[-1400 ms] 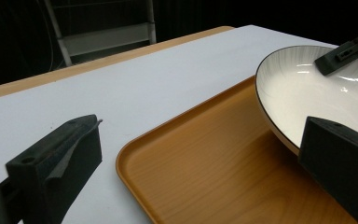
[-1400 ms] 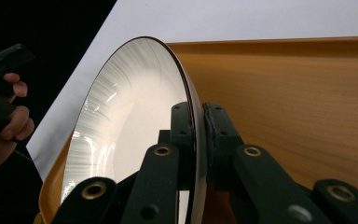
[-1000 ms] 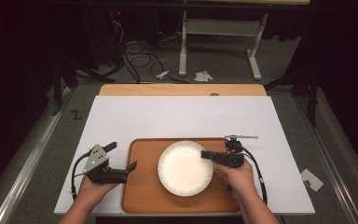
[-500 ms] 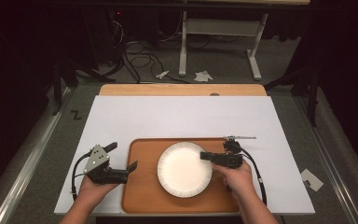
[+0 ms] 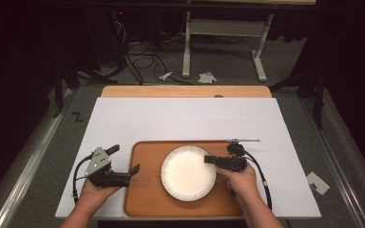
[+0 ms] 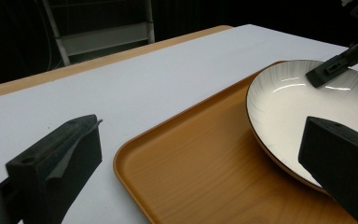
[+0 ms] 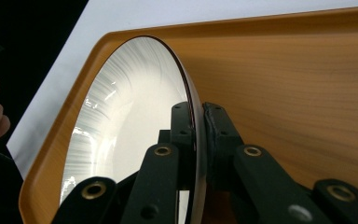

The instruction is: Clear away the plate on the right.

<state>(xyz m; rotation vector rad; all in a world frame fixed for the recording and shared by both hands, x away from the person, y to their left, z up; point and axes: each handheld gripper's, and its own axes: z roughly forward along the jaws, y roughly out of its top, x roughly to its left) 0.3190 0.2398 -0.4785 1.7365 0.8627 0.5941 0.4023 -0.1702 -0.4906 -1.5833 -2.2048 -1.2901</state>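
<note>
R gripper (image 5: 210, 159) clamped on the right rim of the white plate (image 5: 188, 173): one jaw over the rim, one under, edge pinched btwn them. Plate sits w/in the wooden tray (image 5: 144, 190), on the white table cover (image 5: 185, 118). L gripper (image 5: 134, 169) jaws spread wide, holding nothing, at the tray's left edge, plate just beyond.

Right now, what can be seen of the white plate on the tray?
The plate is round and white, glossy like glazed ceramic, with fine radial ribbing toward the edge and a thin dark rim. It is empty and sits on the wooden tray, right of the tray's middle. The right gripper is shut on its right rim, one jaw above and one below. The left gripper is open beside the tray's left edge, not touching the plate.
</note>
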